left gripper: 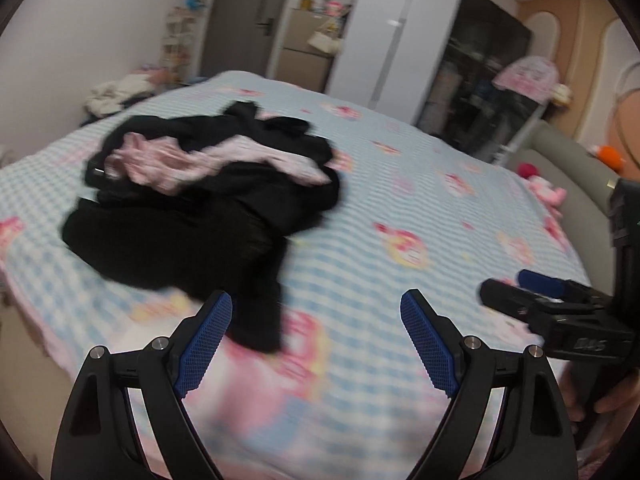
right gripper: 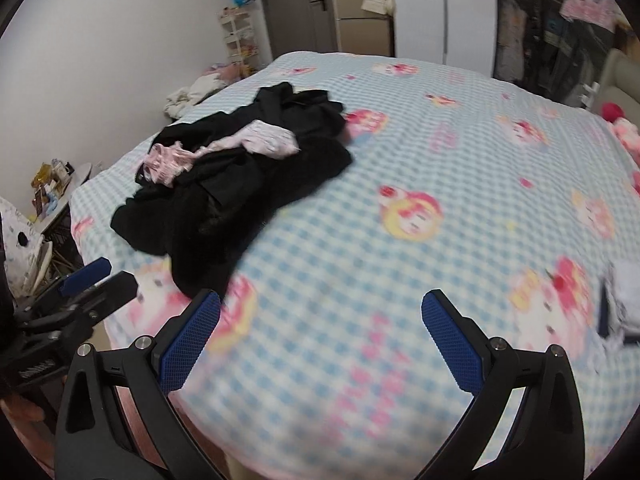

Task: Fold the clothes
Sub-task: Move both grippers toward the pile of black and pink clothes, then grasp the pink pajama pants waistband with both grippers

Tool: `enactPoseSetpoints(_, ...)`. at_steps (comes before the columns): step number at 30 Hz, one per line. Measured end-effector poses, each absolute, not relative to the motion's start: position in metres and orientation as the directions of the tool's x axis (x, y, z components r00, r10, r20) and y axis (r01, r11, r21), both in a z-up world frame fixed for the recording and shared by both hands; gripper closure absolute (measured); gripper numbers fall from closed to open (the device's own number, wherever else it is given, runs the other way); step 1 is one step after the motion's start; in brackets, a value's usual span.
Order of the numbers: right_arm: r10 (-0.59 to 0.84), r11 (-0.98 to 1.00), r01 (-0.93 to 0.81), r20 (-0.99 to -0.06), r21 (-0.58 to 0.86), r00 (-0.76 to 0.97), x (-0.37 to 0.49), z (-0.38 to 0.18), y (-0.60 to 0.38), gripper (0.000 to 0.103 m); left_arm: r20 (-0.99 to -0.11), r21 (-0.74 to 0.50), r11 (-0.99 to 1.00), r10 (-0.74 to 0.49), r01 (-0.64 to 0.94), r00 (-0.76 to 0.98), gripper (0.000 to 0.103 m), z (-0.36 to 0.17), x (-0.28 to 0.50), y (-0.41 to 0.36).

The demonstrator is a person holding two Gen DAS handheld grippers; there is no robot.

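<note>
I have both grippers hovering above the near edge of the bed (left gripper: 400, 184), and neither has hold of anything. The left gripper (left gripper: 316, 312) has its 2 blue-padded fingers (left gripper: 204, 344) spread wide, with only the checked bedspread showing between them. The right gripper (right gripper: 320, 312) is spread just as wide, its pads (right gripper: 452, 344) bare and over open cover.

The clothes pile (left gripper: 200, 208) lies on the left half of the bed, ahead of and slightly left of my left gripper. It is a crumpled heap of black garments (right gripper: 240, 184) with a pink patterned piece (right gripper: 224, 148) tangled across the top. One black end trails toward the near edge, and from the left wrist view it reaches close to my left finger tip, though the blur stops me from telling if they touch.

From the left wrist view I see the right gripper off to the side at the frame's right edge (left gripper: 532, 296); from the right wrist view the left gripper sits at the lower left (right gripper: 92, 284). The 2 tools are well apart.

Behind the bed stand a white wardrobe (left gripper: 384, 32) and a grey door (right gripper: 308, 0). A second heap of pale laundry (right gripper: 192, 94) lies beyond the far left corner.
</note>
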State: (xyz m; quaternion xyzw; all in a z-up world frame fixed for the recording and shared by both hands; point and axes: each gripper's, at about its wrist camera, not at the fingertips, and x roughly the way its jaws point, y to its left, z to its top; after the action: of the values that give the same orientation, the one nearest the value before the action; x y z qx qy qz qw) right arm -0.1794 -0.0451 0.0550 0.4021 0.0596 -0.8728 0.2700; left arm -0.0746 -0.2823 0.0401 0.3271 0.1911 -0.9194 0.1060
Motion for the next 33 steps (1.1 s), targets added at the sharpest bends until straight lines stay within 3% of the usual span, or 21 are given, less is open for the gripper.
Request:
enactPoseSetpoints(8,-0.485,-0.772,0.627,-0.737,0.108,-0.471,-0.229,0.053,-0.191,0.002,-0.660,-0.331,-0.800,-0.183,0.501,-0.729,0.016,0.018,-0.105,-0.420)
enactPoseSetpoints(11,-0.498,-0.742,0.663,-0.746,0.102,-0.442,-0.252,0.044,-0.249,0.010,-0.666,-0.368,-0.758,-0.188,0.538,-0.722,0.021,0.004,-0.122,-0.463)
enactPoseSetpoints(14,-0.501,-0.729,0.674,-0.765,0.121,-0.405,-0.278,0.028,-0.301,0.016,-0.691,-0.391,-0.730,-0.170,0.560,-0.703,0.032,-0.013,-0.143,-0.499)
enactPoseSetpoints(22,-0.466,-0.733,0.658,-0.831,0.172,-0.302,-0.335,-0.025,-0.380,0.034,-0.707,-0.467,-0.706,-0.062,0.532,-0.704,0.035,-0.048,-0.183,-0.552)
enactPoseSetpoints(25,-0.478,-0.729,0.645,-0.844,0.228,-0.242,-0.352,-0.036,-0.387,0.034,-0.701,-0.510,-0.707,0.011,0.490,-0.713,0.046,-0.061,-0.197,-0.560)
enactPoseSetpoints(27,-0.502,-0.718,0.644,-0.837,0.263,-0.218,-0.358,-0.035,-0.390,0.030,-0.705,-0.495,-0.729,0.020,0.472,-0.709,0.061,-0.066,-0.202,-0.558)
enactPoseSetpoints(29,-0.510,-0.713,0.652,-0.829,0.258,-0.230,-0.359,-0.028,-0.392,0.027,-0.696,-0.489,-0.736,0.005,0.469,-0.718,0.086,-0.068,-0.198,-0.552)
enactPoseSetpoints(33,-0.453,-0.662,0.723,-0.875,0.199,-0.174,-0.350,-0.035,-0.412,0.022,-0.693,-0.476,-0.722,-0.044,0.503,-0.720,0.093,-0.068,-0.184,-0.543)
